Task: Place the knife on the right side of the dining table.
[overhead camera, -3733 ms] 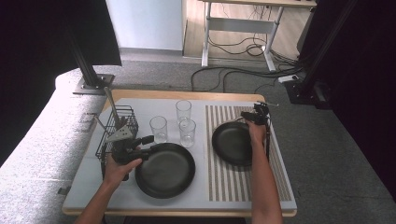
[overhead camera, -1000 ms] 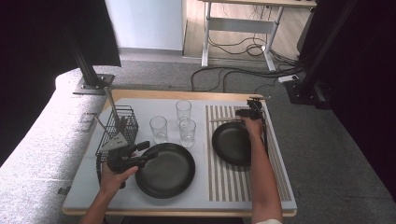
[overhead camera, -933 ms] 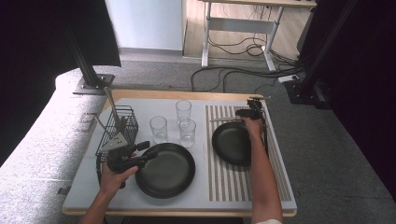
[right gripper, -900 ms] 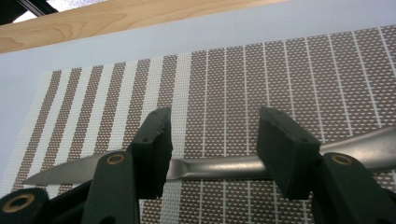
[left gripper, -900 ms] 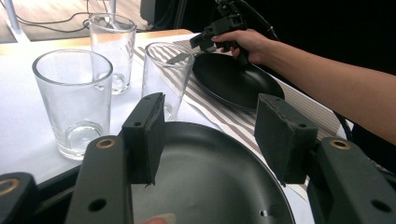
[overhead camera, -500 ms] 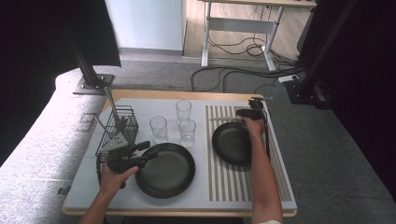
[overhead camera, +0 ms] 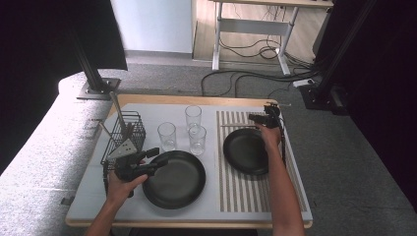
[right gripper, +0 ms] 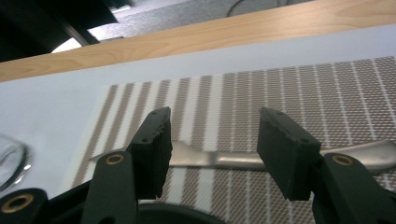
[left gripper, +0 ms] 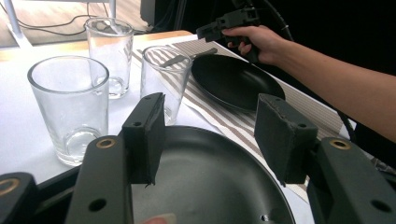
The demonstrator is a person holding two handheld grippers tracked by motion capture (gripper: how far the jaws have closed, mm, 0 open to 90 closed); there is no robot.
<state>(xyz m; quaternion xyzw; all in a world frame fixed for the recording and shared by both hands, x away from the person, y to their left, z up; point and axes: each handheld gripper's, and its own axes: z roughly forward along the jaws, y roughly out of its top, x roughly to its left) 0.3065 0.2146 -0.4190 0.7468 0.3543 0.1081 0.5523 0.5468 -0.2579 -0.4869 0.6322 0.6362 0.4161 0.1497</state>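
Note:
A large black plate [overhead camera: 174, 179] lies on the white table near its front. My left gripper [overhead camera: 156, 158] hovers over the plate's left rim. Its jaws stand open with nothing between them, the plate [left gripper: 205, 186] below my left gripper [left gripper: 208, 126]. A smaller black plate [overhead camera: 246, 150] rests on the striped placemat [overhead camera: 246, 191]. Just beyond it lies a metal utensil [overhead camera: 235, 126]. My right gripper [overhead camera: 252, 118] is held open above that utensil [right gripper: 233, 159], not touching it; the pads of my right gripper [right gripper: 212, 140] straddle it from above.
Three empty glasses [overhead camera: 193, 117] [overhead camera: 166, 136] [overhead camera: 197, 139] stand between the plates. A black wire basket [overhead camera: 123, 135] with utensils stands at the table's left. Bare table lies in front of the placemat and behind the glasses.
Since the oldest frame my left hand has drawn back from the basket toward the table's front. Over the last second the right gripper has lifted slightly; the left has stayed still.

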